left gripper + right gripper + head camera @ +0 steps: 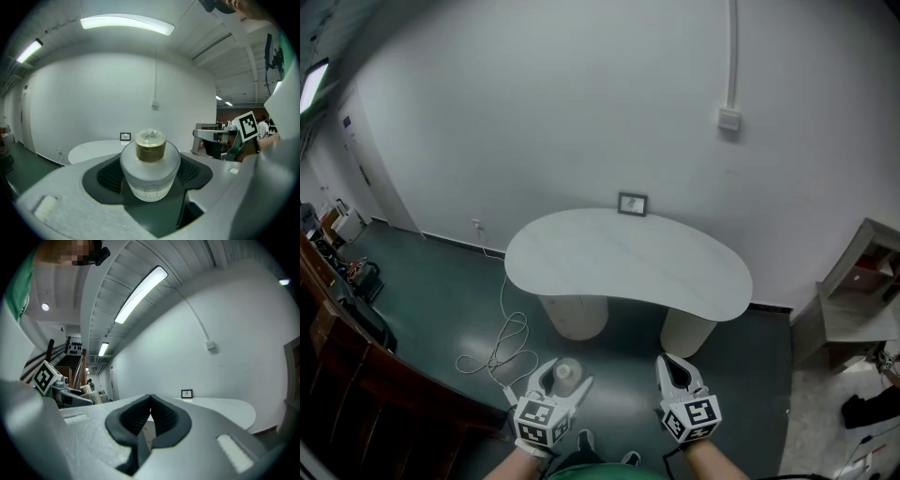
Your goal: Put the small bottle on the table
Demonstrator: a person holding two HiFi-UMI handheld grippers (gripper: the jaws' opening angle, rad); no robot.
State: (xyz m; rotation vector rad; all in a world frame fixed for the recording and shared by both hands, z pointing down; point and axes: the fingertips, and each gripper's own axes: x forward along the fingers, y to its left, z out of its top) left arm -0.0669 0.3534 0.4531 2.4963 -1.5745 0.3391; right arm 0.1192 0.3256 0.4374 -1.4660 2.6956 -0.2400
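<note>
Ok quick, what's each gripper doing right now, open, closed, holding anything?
Left gripper: closed on the small bottle.
Right gripper: closed, jaws together, holding nothing.

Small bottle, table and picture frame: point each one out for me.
small bottle (150,169), left gripper view, on its frosted body.
table (628,262), head view, on its bare top.
picture frame (633,203), head view, on its middle.

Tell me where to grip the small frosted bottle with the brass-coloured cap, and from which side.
Grip the small frosted bottle on its wide round body, below the shoulder, from the side, fingers on opposite walls, as the left gripper has it. The brass-coloured cap is narrower, likely a poorer hold.
</note>
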